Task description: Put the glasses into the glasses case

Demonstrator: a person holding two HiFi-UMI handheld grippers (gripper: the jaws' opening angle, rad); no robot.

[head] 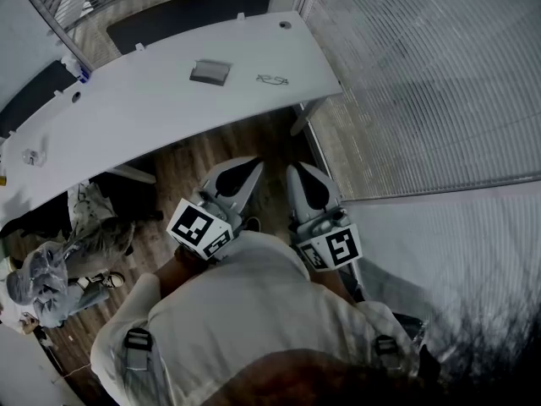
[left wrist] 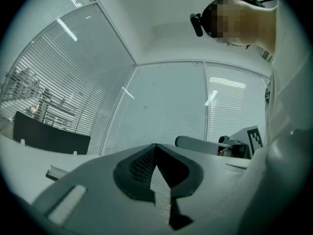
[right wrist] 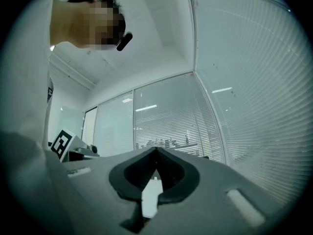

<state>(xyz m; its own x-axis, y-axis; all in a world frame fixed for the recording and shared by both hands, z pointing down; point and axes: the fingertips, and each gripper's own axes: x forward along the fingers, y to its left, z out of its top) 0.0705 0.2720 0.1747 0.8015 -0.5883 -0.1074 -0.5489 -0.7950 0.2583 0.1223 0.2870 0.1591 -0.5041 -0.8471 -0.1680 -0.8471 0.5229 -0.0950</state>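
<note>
L gripper (head: 252, 167), R gripper (head: 297, 170) shut, off table (head: 144, 112) edge; glasses (head: 272, 79) near case (head: 210, 72).

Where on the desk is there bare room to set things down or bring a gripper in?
The desk is mostly bare: a wide stretch between the case and the small object near its left end, and the strip along the near edge. Only the gap between case and glasses is tight.

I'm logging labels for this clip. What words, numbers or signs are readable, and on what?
No readable words or numbers anywhere.
Left marker cube, right marker cube: black-and-white square patterns, no letters.
Glasses case: too small to show any print.
</note>
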